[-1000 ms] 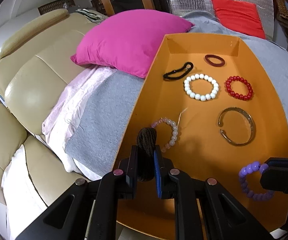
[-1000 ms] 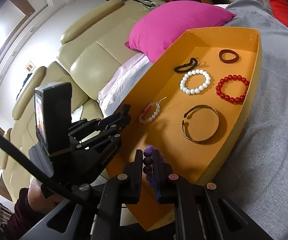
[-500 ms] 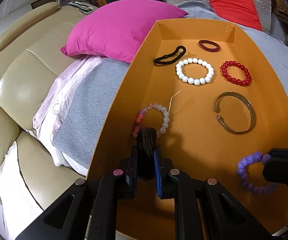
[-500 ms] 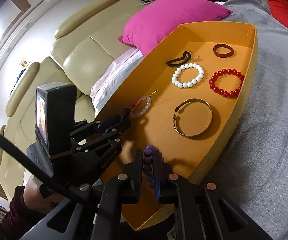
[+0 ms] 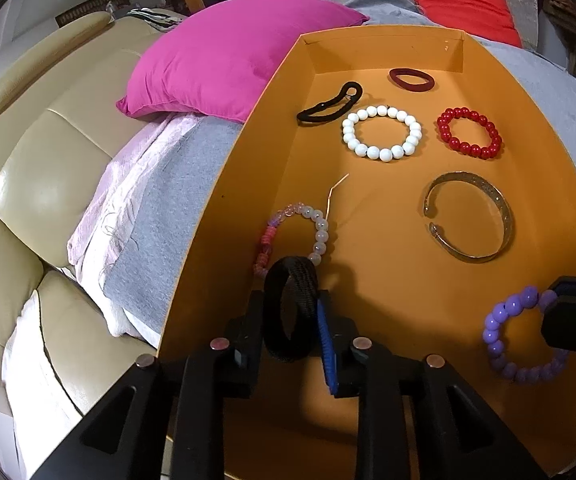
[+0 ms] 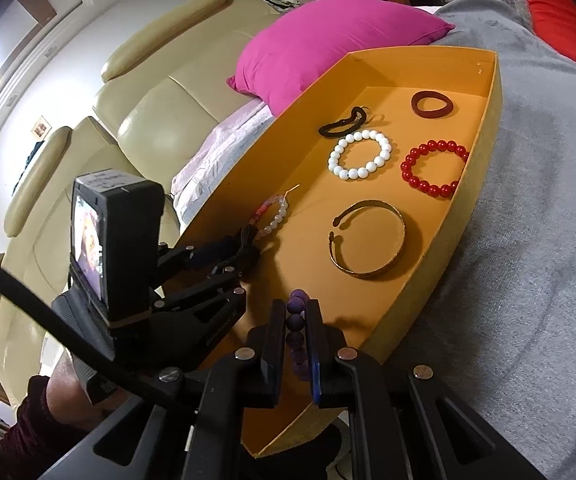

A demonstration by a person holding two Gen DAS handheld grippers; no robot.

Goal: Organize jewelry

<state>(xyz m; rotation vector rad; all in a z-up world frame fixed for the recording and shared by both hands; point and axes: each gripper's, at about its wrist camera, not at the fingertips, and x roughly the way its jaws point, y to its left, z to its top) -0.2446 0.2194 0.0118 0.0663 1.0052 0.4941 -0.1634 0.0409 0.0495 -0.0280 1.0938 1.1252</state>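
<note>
- The left claw [image 5: 291, 320] has opened a little. A moment ago it squeezed the dark hair band [image 5: 289, 312] flat; now the band has sprung back into a round loop that sits loose between the fingers.
- The band is low over the near left part of the orange box [image 5: 367, 42], just beside the pink and clear bead bracelet [image 5: 293, 236].
- I think the band is being let go, so it will soon lie with the other things.
- The right claw [image 6: 296, 336] stays clamped on the purple bead bracelet [image 5: 519, 336], down at the near right of the box.
- That bracelet looks next to be dropped.
- The white bracelet [image 5: 381, 132], red bracelet [image 5: 469, 132] and gold bangle [image 5: 469, 216] lie farther back.
</note>
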